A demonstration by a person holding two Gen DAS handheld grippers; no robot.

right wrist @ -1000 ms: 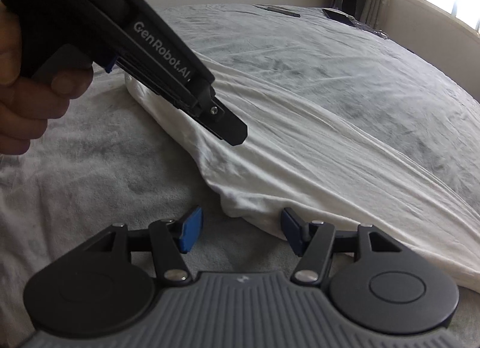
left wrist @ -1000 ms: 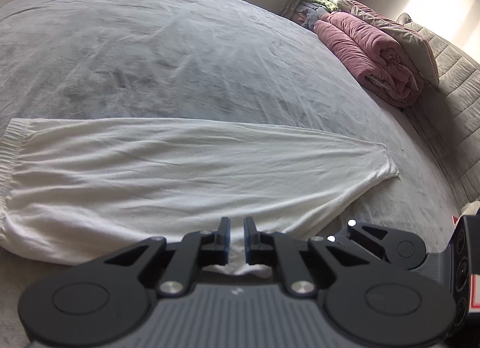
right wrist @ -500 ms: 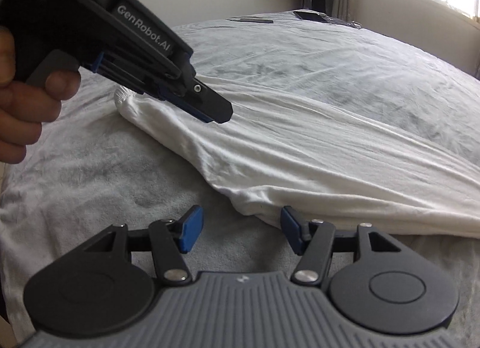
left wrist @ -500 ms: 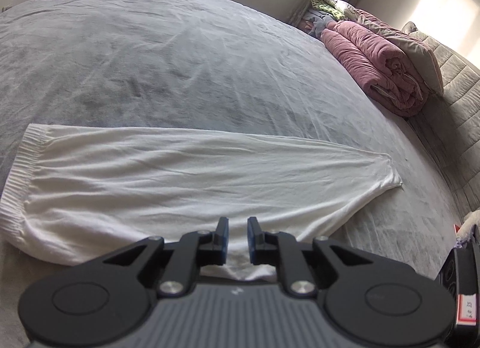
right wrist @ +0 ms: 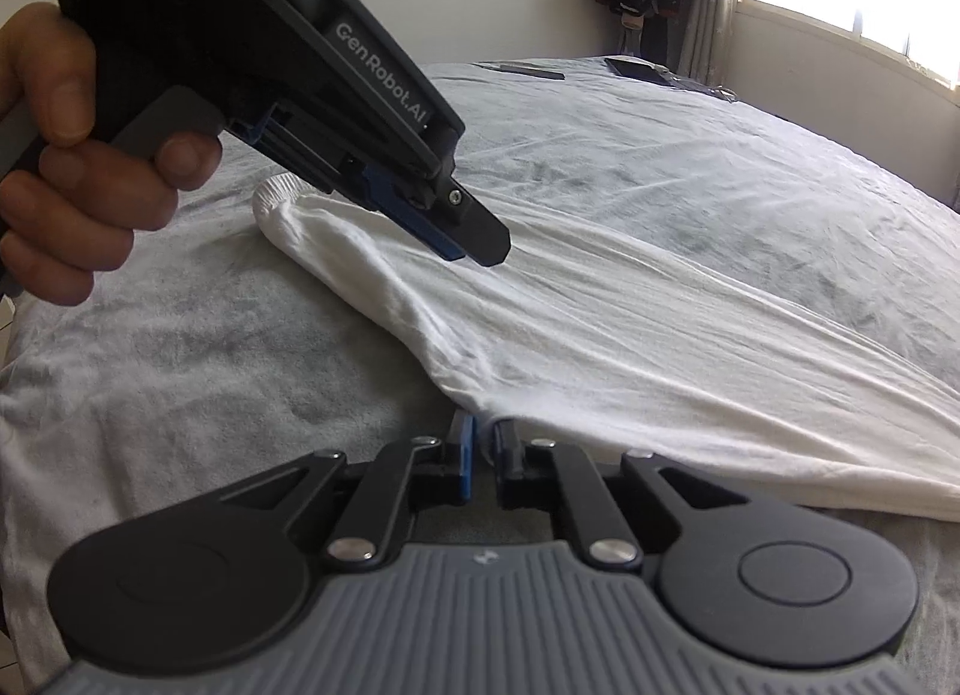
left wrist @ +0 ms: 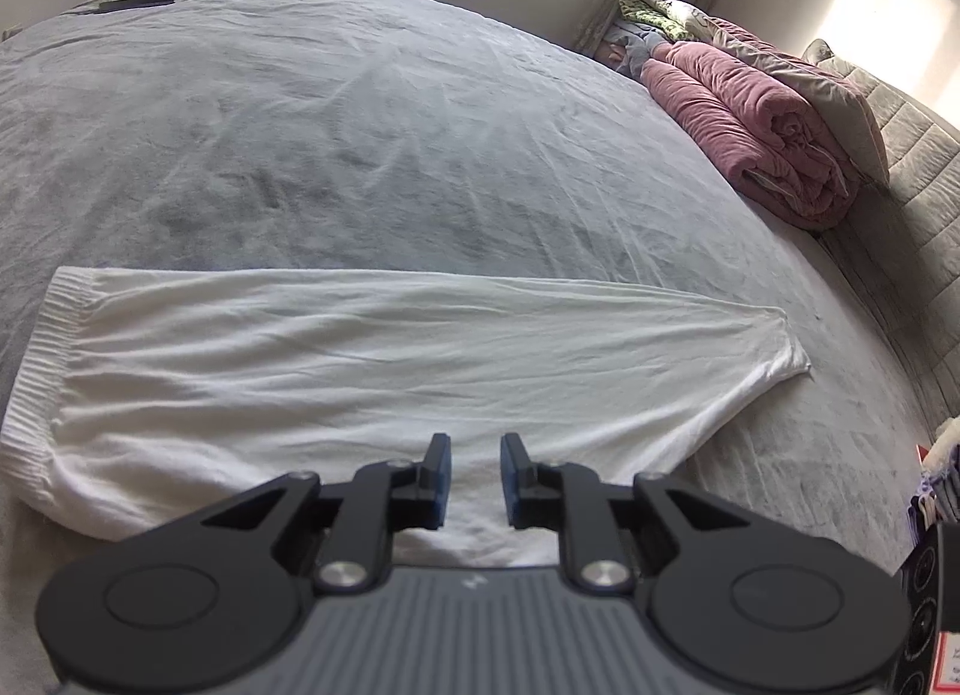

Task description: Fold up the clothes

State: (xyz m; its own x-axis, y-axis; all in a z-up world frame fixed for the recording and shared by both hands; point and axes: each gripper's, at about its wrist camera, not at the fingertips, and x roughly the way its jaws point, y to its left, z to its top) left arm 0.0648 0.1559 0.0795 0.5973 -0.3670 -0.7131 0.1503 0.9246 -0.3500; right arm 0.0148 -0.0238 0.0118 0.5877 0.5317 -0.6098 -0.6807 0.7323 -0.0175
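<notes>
Pads of right gripper [right wrist: 483,449] closing, already nearly together, with the near long edge of the white garment [right wrist: 630,347] pinched between them. Jaws of left gripper [left wrist: 474,473] opening, pads apart, nothing between them; tips hovering just above the cloth, seemingly not touching, as judged from the right wrist view. Held there by a hand [right wrist: 78,155] at the upper left of that view.

Lying flat on the grey bed [left wrist: 420,125], directly in front of both grippers. Long axis across the left wrist view: ribbed hem [left wrist: 36,371] at the far left, narrow end at the far right. Left gripper above the near half of the cloth, on the side toward the ribbed hem; right gripper lower, at the near edge, on the side toward the narrow end.

Probably about to lift this near edge and carry it over to the far edge. Only one grip on the edge at present, so risk of sagging on the left side.

No container seen; only a rolled pink quilt [left wrist: 768,137] at the far right, well apart.
</notes>
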